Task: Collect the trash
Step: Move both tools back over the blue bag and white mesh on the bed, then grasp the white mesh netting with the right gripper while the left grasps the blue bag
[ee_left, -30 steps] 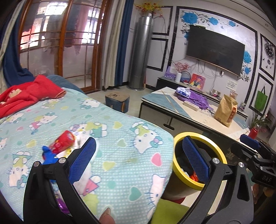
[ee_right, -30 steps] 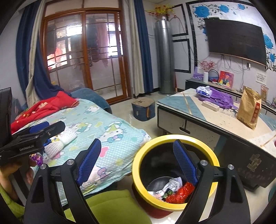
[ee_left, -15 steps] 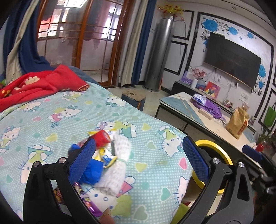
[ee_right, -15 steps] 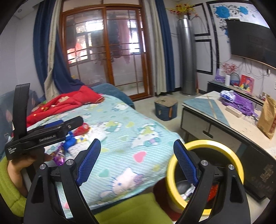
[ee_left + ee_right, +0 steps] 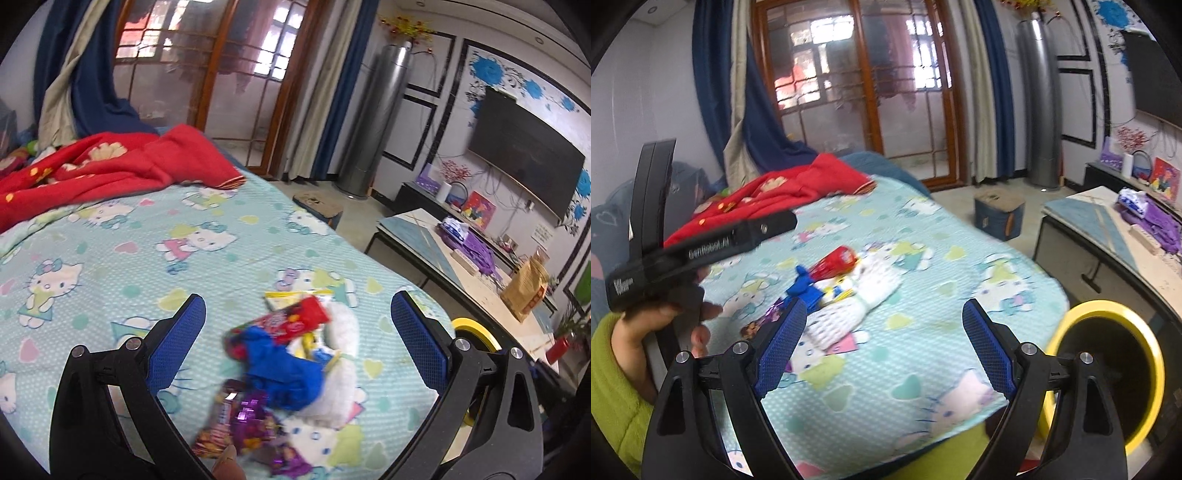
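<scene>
Left wrist: left gripper [image 5: 297,341] wide, empty.

Daylight pours in through the glass doors [image 5: 207,70], so the room's pretty bright with soft shadows. Fisheye bends the edges into black corners, and the trash pile [image 5: 291,354] looks motion-smeared.

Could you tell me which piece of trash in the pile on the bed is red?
The red snack wrapper, lying at the pile's far end, above the blue crumpled piece and beside the white foam net.
</scene>
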`<state>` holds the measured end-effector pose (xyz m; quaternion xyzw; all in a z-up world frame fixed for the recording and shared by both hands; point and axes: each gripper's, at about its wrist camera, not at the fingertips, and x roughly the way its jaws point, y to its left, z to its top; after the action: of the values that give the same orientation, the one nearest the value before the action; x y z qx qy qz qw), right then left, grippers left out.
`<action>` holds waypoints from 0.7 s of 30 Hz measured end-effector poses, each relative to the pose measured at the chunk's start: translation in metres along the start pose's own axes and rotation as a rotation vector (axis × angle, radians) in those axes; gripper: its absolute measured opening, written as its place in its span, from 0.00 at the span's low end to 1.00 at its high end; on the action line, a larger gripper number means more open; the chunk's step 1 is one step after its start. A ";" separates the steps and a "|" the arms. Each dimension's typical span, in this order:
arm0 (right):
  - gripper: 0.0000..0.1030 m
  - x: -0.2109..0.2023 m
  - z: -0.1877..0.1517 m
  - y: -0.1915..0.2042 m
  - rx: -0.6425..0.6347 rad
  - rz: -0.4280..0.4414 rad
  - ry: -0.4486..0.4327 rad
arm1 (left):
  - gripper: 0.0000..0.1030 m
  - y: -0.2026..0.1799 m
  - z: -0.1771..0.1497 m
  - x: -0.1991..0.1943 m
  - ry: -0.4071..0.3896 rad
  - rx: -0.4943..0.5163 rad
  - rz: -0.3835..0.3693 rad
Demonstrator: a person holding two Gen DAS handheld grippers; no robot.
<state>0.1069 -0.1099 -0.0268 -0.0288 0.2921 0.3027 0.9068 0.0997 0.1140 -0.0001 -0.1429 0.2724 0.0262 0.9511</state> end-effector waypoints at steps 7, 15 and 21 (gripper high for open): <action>0.81 0.028 -0.005 0.016 -0.024 0.033 0.077 | 0.90 0.036 -0.005 0.017 0.097 -0.078 -0.005; 0.81 0.062 -0.008 0.019 0.018 0.054 0.164 | 0.75 0.061 -0.015 0.033 0.170 -0.176 -0.102; 0.81 0.083 -0.014 0.020 0.037 0.066 0.224 | 0.68 0.059 -0.024 0.043 0.227 -0.208 -0.184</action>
<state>0.1418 -0.0531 -0.0815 -0.0363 0.3980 0.3216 0.8584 0.1163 0.1628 -0.0575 -0.2669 0.3594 -0.0494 0.8928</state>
